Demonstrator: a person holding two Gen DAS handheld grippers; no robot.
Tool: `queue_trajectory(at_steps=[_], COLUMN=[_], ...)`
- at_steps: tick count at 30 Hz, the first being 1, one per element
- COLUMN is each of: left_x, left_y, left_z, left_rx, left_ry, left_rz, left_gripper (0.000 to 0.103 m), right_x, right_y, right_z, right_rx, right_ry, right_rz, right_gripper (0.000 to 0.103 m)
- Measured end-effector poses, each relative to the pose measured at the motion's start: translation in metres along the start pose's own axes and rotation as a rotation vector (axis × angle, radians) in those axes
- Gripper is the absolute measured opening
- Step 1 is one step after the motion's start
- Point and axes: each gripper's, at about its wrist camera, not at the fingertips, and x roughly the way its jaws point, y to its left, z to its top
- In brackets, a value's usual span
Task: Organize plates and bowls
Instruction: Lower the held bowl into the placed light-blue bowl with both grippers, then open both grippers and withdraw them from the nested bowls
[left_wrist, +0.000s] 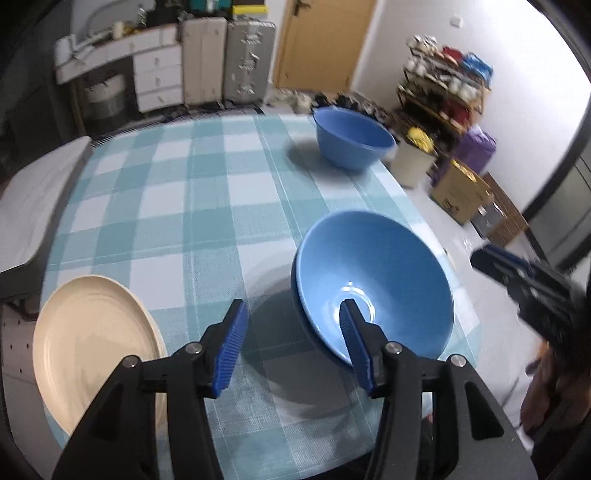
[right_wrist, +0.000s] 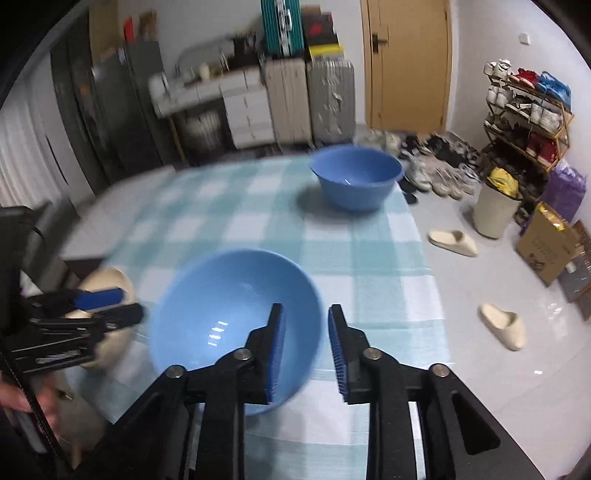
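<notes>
A wide blue bowl (left_wrist: 373, 284) stands on the checked tablecloth near the front right; it also shows in the right wrist view (right_wrist: 229, 321). A deeper blue bowl (left_wrist: 352, 138) stands at the far right of the table, also in the right wrist view (right_wrist: 356, 177). A cream plate (left_wrist: 92, 347) lies at the front left, partly hidden in the right wrist view (right_wrist: 110, 278). My left gripper (left_wrist: 291, 312) is open, its right finger over the near bowl's rim. My right gripper (right_wrist: 306, 314) is open, straddling that bowl's right rim, and appears in the left wrist view (left_wrist: 517, 273).
The table (left_wrist: 207, 192) has edges close on the right and front. A white surface (left_wrist: 33, 199) adjoins it on the left. Beyond are suitcases (right_wrist: 310, 99), a drawer unit, a door, a shoe rack (right_wrist: 524, 114), a bin, boxes and slippers (right_wrist: 502, 325) on the floor.
</notes>
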Motion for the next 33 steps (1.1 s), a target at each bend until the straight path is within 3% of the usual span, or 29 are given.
queue_trajectory(at_steps=[2, 5, 6, 8, 11, 14, 16, 22, 26, 33], left_x=[-0.009, -0.019, -0.023, -0.028, -0.026, -0.021, -0.012, 0.008, 0.014, 0.01], left_y=[-0.006, -0.016, -0.019, -0.027, -0.034, -0.04, -0.042, -0.033, -0.037, -0.03], left_z=[-0.005, -0.013, -0.017, -0.025, -0.032, -0.04, -0.04, -0.036, -0.04, -0.053], left_rx=[-0.004, 0.005, 0.008, 0.023, 0.05, 0.076, 0.096, 0.028, 0.048, -0.026], left_ry=[-0.059, -0.156, -0.194, -0.261, -0.306, -0.357, -0.336, -0.258, -0.277, -0.235], left_rz=[0.027, 0.056, 0.073, 0.102, 0.145, 0.188, 0.205, 0.16, 0.264, 0.145], left_gripper=[0.057, 0.09, 0.094, 0.095, 0.101, 0.101, 0.101, 0.101, 0.101, 0.101], right_x=[-0.009, -0.02, -0.022, -0.029, -0.037, -0.046, -0.05, -0.045, -0.045, -0.04], right_y=[0.005, 0.008, 0.008, 0.007, 0.006, 0.003, 0.002, 0.002, 0.004, 0.008], right_z=[-0.007, -0.018, -0.021, -0.03, -0.042, -0.053, -0.061, -0.07, -0.073, -0.077], right_rx=[0.033, 0.077, 0.097, 0.136, 0.158, 0.16, 0.14, 0.094, 0.095, 0.102], right_ry=[-0.059, -0.127, -0.15, -0.204, -0.281, -0.353, -0.399, -0.404, -0.427, -0.42], right_rz=[0.016, 0.059, 0.071, 0.103, 0.123, 0.116, 0.106, 0.136, 0.121, 0.079], right_gripper=[0.032, 0.036, 0.039, 0.052, 0.079, 0.091, 0.1, 0.101, 0.102, 0.102])
